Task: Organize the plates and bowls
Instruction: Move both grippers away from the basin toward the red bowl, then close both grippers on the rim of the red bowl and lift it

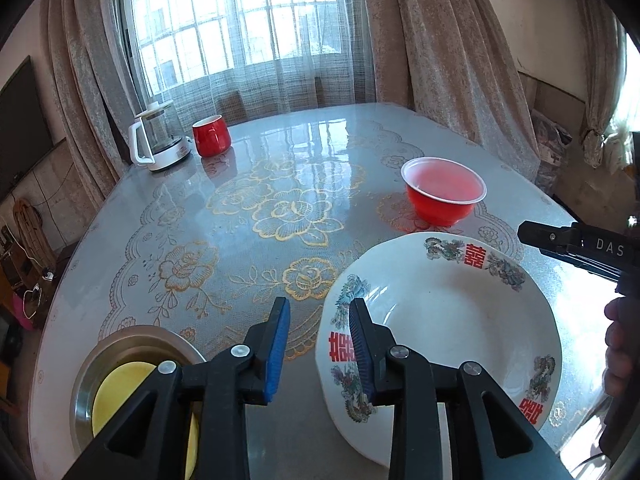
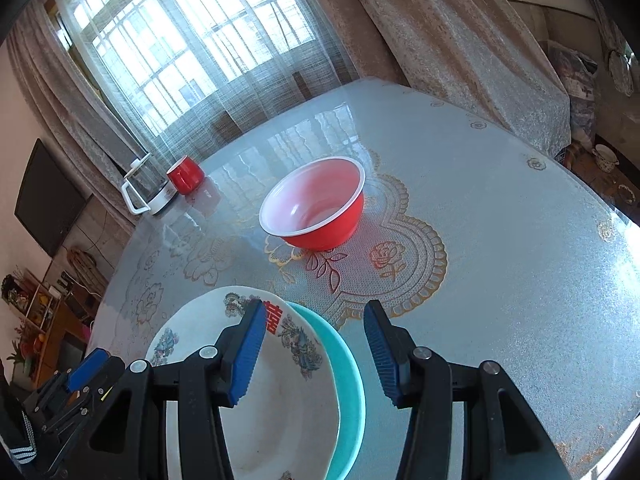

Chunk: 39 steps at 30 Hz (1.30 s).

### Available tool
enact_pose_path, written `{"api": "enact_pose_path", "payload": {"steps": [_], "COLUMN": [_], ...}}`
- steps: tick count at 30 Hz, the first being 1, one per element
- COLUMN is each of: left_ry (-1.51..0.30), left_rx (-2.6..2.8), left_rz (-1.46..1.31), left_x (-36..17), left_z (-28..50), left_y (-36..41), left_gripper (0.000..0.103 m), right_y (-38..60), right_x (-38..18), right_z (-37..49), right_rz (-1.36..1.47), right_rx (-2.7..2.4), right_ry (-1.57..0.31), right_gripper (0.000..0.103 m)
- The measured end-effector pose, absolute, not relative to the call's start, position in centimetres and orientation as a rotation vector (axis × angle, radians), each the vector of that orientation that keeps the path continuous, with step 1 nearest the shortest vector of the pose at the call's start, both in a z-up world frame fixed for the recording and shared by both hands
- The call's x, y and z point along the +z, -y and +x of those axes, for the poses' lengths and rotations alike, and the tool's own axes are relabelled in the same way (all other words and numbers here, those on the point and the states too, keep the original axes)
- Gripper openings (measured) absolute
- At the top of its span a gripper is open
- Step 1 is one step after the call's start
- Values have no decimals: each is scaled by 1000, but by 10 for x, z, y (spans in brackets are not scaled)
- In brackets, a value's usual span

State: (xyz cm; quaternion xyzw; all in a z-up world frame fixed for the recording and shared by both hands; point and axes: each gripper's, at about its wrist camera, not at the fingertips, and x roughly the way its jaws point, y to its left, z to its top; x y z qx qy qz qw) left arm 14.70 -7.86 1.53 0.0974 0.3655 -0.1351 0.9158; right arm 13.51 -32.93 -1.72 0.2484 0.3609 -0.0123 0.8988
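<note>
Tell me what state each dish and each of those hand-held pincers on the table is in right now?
Left gripper: open, holding nothing, beside the white plate's rim.
Right gripper: open, holding nothing.
White plate: upright, empty, sitting on a teal plate.
Red bowl: upright, empty, standing alone.
Yellow plate: lying inside a steel dish.
Red mug: upright; contents not visible.
Kettle: upright on its base, lid on.

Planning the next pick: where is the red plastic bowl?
The red plastic bowl stands upright mid-table, beyond the white patterned plate, right of the red mug.
</note>
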Motion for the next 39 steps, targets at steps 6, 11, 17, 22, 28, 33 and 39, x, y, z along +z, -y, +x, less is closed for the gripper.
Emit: {"api": "enact_pose_path", "payload": {"steps": [6,11,17,22,28,33,39], "left_ry": [-865,-904,-920,-966,-996,-1039,-1064], "left_rx": [-283,-341,-421,-454,-464,-459,-490], "left_rz": [99,14,-57,-141,-209,-248,-193], "left_x": [12,16,19,13,4,-8,-16], "left_z": [179,203,235,265,288,302,301], "left_y": [88,102,130,150,171,182,200], "left_gripper": [31,31,31,31,31,31,18], "right_y": [349,354,364,371,376,380,373], "right_x": [-15,-11,-16,-17,-21,-33,-40], "right_z": [146,165,194,213,232,243,247], "right_rz": [555,550,573,582,589,609,588], "right_rx": [-22,6,-18,-26,-38,-50,-20], "right_ry": [-739,-739,-772,-781,-796,-824,-847], "right_gripper": [51,49,34,27,25,25,17]}}
